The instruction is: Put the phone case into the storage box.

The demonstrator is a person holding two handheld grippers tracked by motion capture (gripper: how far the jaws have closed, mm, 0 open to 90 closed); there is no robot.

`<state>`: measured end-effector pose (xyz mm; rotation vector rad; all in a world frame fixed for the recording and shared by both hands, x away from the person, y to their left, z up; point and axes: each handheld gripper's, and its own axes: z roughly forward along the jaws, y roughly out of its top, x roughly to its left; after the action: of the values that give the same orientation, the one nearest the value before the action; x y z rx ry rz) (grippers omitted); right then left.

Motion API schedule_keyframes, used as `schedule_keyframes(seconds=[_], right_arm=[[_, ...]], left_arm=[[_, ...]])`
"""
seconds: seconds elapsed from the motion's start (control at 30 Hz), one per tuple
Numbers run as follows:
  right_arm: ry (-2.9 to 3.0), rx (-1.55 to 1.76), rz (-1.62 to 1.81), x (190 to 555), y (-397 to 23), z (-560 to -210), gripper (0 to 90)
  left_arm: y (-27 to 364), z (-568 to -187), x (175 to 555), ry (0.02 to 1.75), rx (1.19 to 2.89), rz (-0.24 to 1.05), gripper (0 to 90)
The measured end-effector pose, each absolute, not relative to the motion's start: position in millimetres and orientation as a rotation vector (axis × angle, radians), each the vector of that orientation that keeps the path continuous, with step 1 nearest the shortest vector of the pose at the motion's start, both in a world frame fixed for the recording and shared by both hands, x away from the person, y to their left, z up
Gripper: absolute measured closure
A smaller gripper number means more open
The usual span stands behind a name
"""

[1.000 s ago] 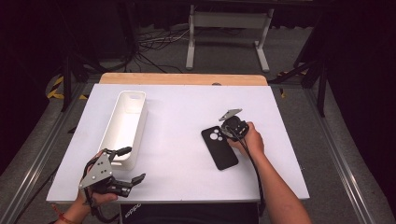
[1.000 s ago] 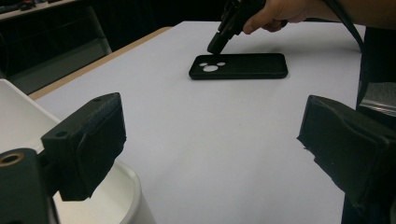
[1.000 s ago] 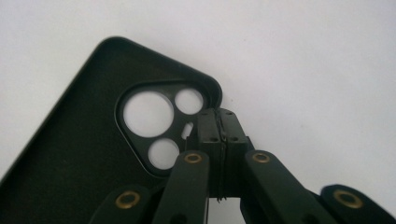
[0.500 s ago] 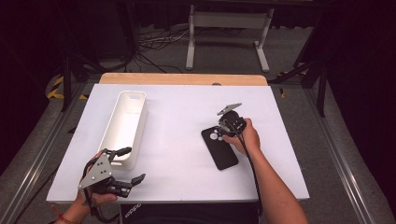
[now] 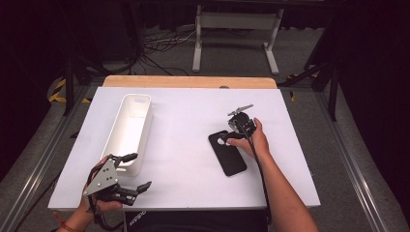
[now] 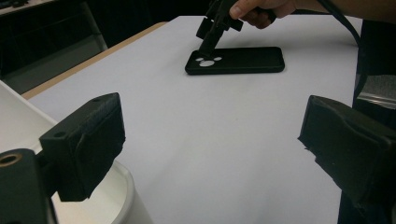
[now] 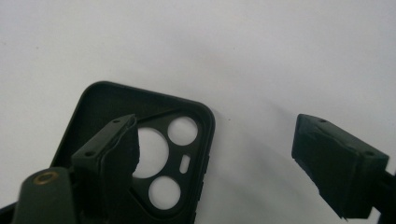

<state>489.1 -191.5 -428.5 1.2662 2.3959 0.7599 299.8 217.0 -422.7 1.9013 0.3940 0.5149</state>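
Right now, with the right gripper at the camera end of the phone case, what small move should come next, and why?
Probably lift the right gripper straight up off the black phone case. Its jaws have just been opening and now stand wide: one sits inside the case by the camera cutouts, the other out over the white table. The case lies flat, apparently released, so a clean rise should avoid dragging it.

The case (image 5: 227, 152) lay at the table's (image 5: 183, 121) three o'clock, the bin (image 5: 129, 130) at nine
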Motion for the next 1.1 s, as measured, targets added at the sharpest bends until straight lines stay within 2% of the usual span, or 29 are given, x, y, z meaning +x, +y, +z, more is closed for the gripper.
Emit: schedule_keyframes(seconds=[0.07,0.1,0.3,0.5,0.77,0.97,1.03,1.1], right_arm=[[2.398,1.273,0.763,489.7,-191.4,-428.1,17.6],[2.425,1.269,0.765,491.3,-190.4,-427.8,24.7],[2.439,1.275,0.744,494.8,-187.0,-427.8,50.6],[2.482,1.293,0.717,496.5,-186.0,-431.6,55.9],[2.511,1.340,0.755,498.1,-189.9,-431.7,73.1],[2.487,1.388,0.804,499.9,-194.9,-433.7,73.5],[2.471,1.382,0.780,499.4,-192.1,-434.1,78.5],[2.464,1.367,0.758,499.3,-189.6,-434.4,79.2]], left_arm=[[216.9,-422.6,299.8,0.391,1.903,0.517,7.3],[216.7,-422.7,299.8,0.390,1.904,0.514,7.3],[217.9,-422.7,299.6,0.395,1.898,0.515,7.2],[217.7,-422.8,299.8,0.394,1.900,0.513,7.1],[217.1,-422.7,300.6,0.393,1.899,0.504,7.0],[216.6,-422.8,300.8,0.393,1.904,0.501,7.0],[216.3,-422.7,301.3,0.387,1.911,0.500,7.1],[215.9,-422.9,301.2,0.387,1.909,0.502,7.0]])
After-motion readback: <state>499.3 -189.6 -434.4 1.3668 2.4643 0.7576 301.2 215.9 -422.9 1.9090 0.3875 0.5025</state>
